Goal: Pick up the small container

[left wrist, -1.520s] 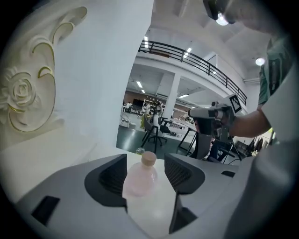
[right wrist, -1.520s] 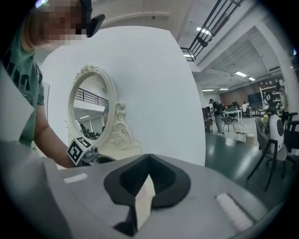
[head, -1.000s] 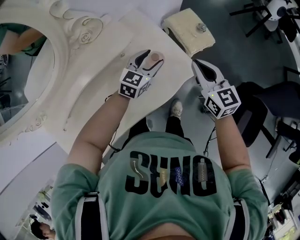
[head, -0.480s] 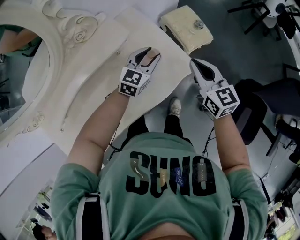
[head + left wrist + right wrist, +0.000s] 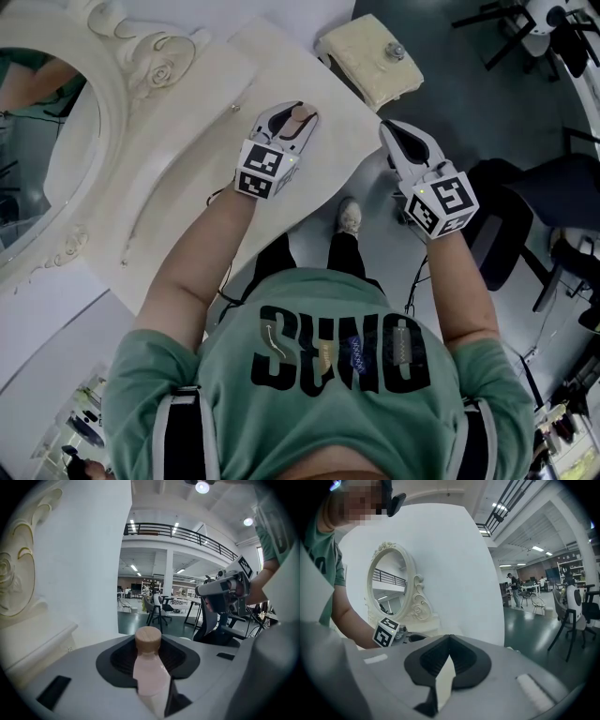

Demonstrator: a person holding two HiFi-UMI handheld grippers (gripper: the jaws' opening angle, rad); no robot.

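Observation:
The small container [image 5: 299, 114] is a pale pink bottle with a round wooden cap [image 5: 148, 638]. It stands upright near the edge of the cream vanity top [image 5: 187, 178]. My left gripper [image 5: 294, 116] is around it, and its jaws are closing with the bottle [image 5: 150, 672] between them. A dark sliver still shows beside the bottle on the right, so the pads do not clearly press on it. My right gripper [image 5: 394, 133] hovers off the table edge to the right, shut with nothing in it [image 5: 446, 667]. It also shows in the left gripper view [image 5: 225, 590].
An oval mirror in an ornate cream frame [image 5: 103, 84] lies at the left of the vanity top. A cushioned stool [image 5: 370, 58] with a small metal object on it sits beyond the grippers. Dark office chairs [image 5: 530, 220] stand on the floor at the right.
The left gripper's jaws have narrowed around the pink bottle. Both hands have stayed almost where they were.

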